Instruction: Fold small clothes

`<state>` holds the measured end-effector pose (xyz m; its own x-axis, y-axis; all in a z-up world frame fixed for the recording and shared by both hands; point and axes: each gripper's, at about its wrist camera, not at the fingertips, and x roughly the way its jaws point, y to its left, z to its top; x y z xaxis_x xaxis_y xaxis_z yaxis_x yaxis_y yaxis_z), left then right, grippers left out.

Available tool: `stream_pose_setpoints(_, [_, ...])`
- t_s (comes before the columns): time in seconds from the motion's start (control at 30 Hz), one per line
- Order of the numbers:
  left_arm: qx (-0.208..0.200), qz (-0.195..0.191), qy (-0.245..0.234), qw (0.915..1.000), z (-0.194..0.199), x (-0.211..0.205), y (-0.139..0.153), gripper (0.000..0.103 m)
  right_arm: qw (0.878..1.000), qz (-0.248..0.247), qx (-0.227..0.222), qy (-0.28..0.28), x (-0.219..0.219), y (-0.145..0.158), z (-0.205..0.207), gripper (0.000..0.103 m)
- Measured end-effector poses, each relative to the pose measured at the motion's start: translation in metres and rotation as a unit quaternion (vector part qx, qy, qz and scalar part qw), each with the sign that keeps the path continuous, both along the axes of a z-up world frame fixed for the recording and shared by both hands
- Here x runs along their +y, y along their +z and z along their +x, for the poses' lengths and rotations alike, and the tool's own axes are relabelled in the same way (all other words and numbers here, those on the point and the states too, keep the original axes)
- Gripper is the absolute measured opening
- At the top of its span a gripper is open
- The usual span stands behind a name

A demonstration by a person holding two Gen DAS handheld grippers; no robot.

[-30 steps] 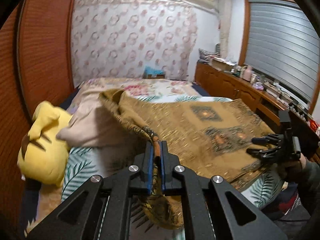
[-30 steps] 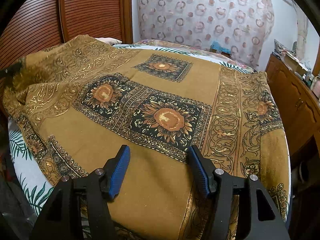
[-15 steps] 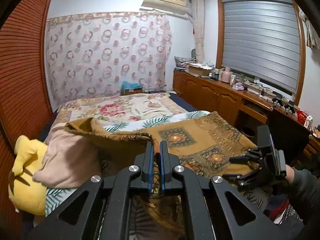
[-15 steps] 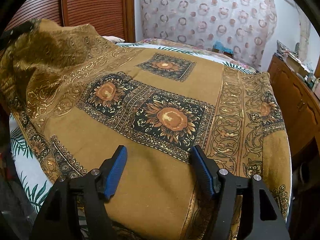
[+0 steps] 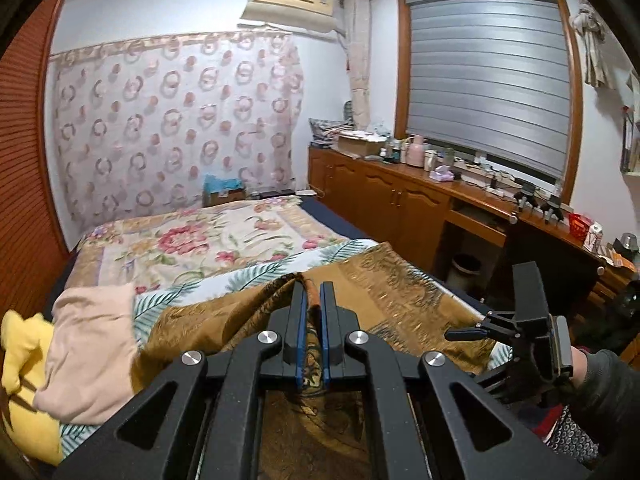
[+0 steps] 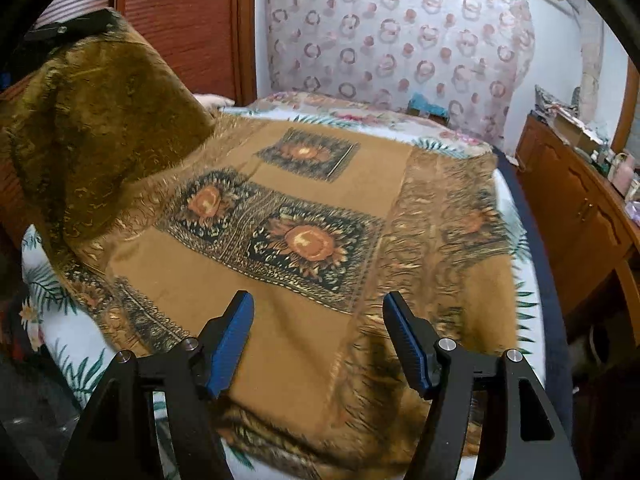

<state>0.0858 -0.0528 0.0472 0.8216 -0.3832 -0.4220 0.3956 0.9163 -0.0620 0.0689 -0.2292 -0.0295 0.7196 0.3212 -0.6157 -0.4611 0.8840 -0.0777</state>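
A mustard-brown patterned cloth [image 6: 304, 216] with dark sunflower squares lies spread over the bed. My left gripper [image 5: 311, 300] is shut on one edge of the cloth [image 5: 224, 320] and holds it lifted; the raised corner [image 6: 100, 120] stands high at the left of the right wrist view. My right gripper [image 6: 318, 316] is open and empty, hovering over the near edge of the cloth. It also shows in the left wrist view [image 5: 532, 332] at the right, beside the bed.
A bed with a leaf-print sheet [image 5: 256, 276] and floral cover [image 5: 192, 236]. A pink garment [image 5: 88, 344] and a yellow plush toy [image 5: 20, 360] lie at the left. Wooden cabinets [image 5: 400, 204] run along the right wall; a slatted wooden door [image 6: 184, 20] stands left.
My left gripper has risen and swung right, lifting the cloth's edge higher off the bed. My right gripper stays open over the near edge.
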Motion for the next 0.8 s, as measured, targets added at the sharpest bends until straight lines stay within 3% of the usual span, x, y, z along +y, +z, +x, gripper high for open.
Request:
stream_pose_setpoints(0.23, [0.007,0.019,-0.027,0.9994,0.013,-0.032,0.002,0.007,0.999,0.022,-0.02,-0.018,-0.021,0.018,-0.018,0.069])
stream_pose_setpoints(0.3, [0.013,0.023,-0.029,0.9992,0.016,-0.035,-0.004,0.017,0.999,0.026,-0.023,-0.02,-0.024,0.019,-0.021,0.069])
stream_pose_setpoints(0.37, [0.015,0.016,-0.028,0.9994,0.017,-0.032,-0.01,0.041,0.999,0.025,-0.024,-0.02,-0.023,0.018,-0.023,0.069])
stream_pose_setpoints(0.5, [0.031,0.022,-0.02,0.9991,0.017,-0.026,-0.02,0.046,0.999,0.025,-0.02,-0.017,-0.017,0.014,-0.021,0.069])
stream_pose_setpoints(0.57, [0.036,0.023,-0.013,0.999,0.014,-0.018,-0.026,0.066,0.999,0.026,-0.017,-0.013,-0.015,0.013,-0.019,0.069])
stream_pose_setpoints(0.63, [0.043,0.018,-0.01,0.9989,0.012,-0.01,-0.032,0.078,0.999,0.027,-0.014,-0.009,-0.01,0.011,-0.017,0.069])
stream_pose_setpoints(0.8, [0.063,0.021,0.025,0.9975,0.006,0.011,-0.054,0.078,1.0,0.029,-0.002,0.004,0.004,0.004,-0.004,0.069])
